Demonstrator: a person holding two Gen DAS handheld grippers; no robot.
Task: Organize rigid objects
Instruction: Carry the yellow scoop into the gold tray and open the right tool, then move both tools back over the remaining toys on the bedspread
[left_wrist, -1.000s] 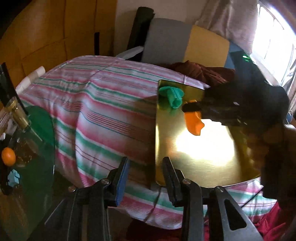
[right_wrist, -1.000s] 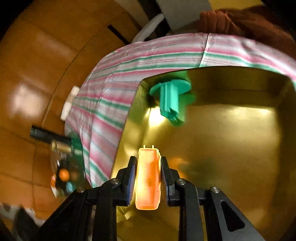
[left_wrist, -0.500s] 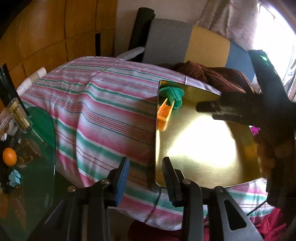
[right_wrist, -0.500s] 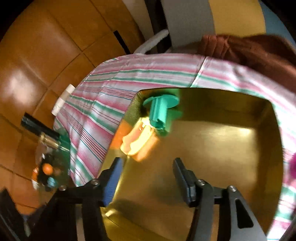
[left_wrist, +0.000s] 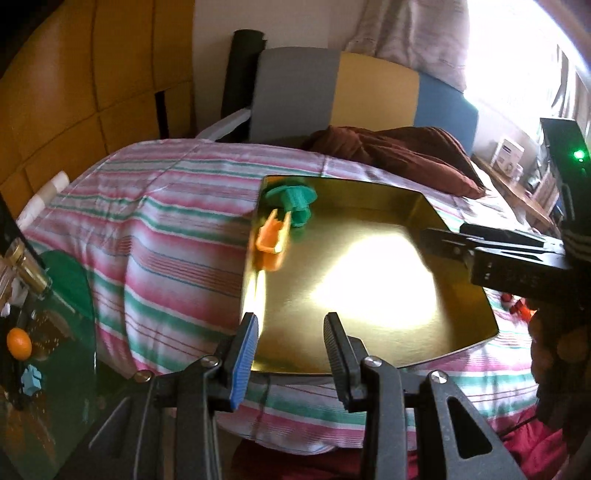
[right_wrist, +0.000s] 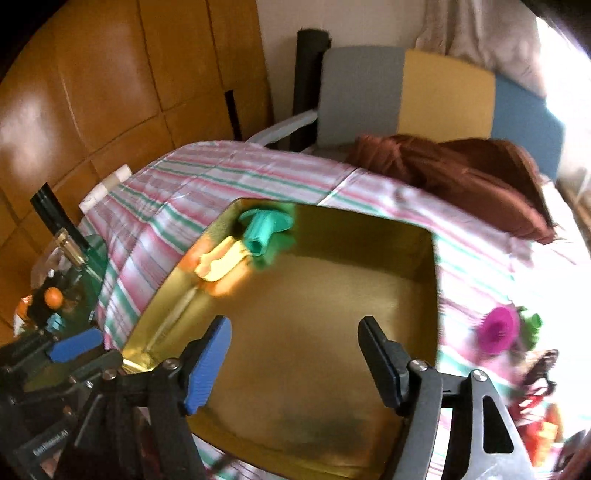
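My right hand-held gripper (right_wrist: 295, 360) jaws just opening, now wide, nothing between. Orange plastic clip-shaped piece (left_wrist: 272, 239) lies in shiny gold metal tray (left_wrist: 369, 295) at far left wall, touching teal plastic flanged peg (left_wrist: 295, 201). My left hand-held gripper (left_wrist: 291, 354) part open, empty, over tray's near edge. Tray sits on striped bedsheet (left_wrist: 166, 221).

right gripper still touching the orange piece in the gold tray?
Apart. Right wrist view: the right gripper, jaws just opened and empty, sits well short of the orange piece by the tray wall.
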